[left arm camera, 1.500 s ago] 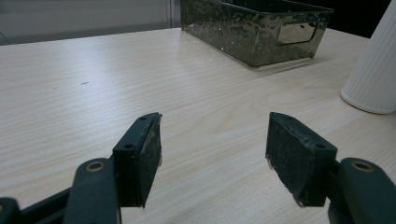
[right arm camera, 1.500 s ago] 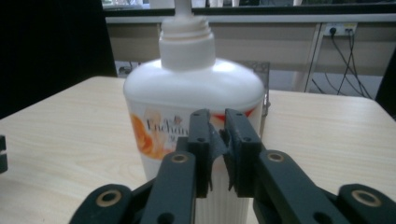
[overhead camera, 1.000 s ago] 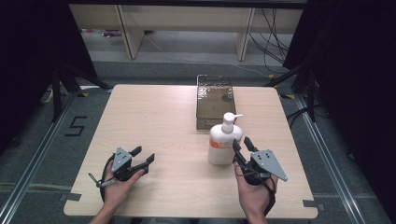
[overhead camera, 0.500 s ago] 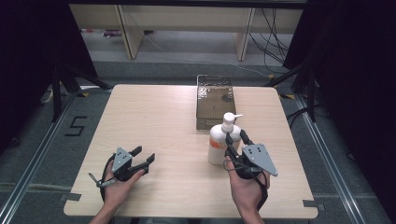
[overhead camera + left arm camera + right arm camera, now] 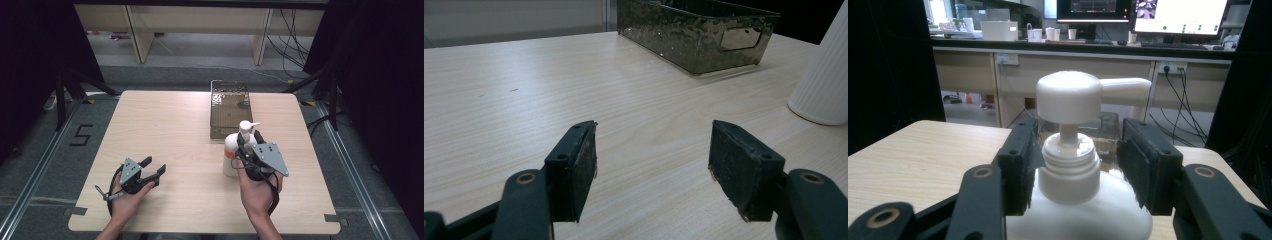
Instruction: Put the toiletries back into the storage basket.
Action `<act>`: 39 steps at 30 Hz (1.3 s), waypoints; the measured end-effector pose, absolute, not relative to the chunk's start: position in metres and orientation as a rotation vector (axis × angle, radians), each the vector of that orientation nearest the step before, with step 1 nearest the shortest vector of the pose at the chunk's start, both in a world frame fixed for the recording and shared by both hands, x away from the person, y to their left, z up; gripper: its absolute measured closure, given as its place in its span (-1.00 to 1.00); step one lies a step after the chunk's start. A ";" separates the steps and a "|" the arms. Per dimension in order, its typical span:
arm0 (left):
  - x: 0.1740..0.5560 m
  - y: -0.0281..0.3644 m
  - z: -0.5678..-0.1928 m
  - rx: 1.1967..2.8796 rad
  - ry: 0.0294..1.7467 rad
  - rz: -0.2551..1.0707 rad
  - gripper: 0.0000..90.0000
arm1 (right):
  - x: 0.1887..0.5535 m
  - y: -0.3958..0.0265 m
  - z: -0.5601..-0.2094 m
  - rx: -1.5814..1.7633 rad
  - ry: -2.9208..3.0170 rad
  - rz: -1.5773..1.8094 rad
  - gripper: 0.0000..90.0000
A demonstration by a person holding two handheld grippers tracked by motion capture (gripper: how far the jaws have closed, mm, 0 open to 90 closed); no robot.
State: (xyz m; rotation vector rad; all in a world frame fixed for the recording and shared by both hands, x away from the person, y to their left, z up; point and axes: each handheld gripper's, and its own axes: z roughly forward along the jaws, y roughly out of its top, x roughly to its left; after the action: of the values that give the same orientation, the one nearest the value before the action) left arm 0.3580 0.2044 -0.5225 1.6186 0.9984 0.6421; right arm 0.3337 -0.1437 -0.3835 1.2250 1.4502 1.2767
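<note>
The right gripper stands at the neck of a white pump bottle, which sits upright on the light wooden table just ahead of the person's right hand. In the right gripper view the jaws flank the ribbed collar under the pump head: the left pad lies at or against the collar's side, while the right pad stands off it with a clear gap. The jaws have just been opening, with the bottle's neck between them and not clamped. The pump spout points off to the right, above the right pad.

Just beyond the bottle, past the gripper's tips, a hammered metal tray rests lengthwise on the table.

The left gripper lies low near the table's near edge in the person's left hand, well apart from the bottle. Its jaws are spread wide with nothing but bare tabletop between the pads. From it, the tray is ahead and to the right, and the bottle's ribbed white base stands at far right.
</note>
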 end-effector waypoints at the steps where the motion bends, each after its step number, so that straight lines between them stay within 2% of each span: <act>1: 0.358 0.204 -0.522 1.617 0.999 0.641 -0.22 | 0.335 -0.144 -0.383 1.208 1.460 1.269 0.11; 11: 0.358 0.206 -0.522 1.623 1.010 0.637 -0.22 | 0.344 -0.139 -0.382 1.219 1.465 1.257 0.08; 39: 0.358 0.207 -0.522 1.615 1.015 0.630 -0.22 | 0.352 -0.131 -0.379 1.272 1.409 1.269 0.34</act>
State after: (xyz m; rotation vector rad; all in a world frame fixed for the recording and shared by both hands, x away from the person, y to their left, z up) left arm 0.3582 0.2067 -0.5220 1.6151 1.0154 0.6304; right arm 0.3522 -0.1312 -0.3792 1.2725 1.4095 1.2694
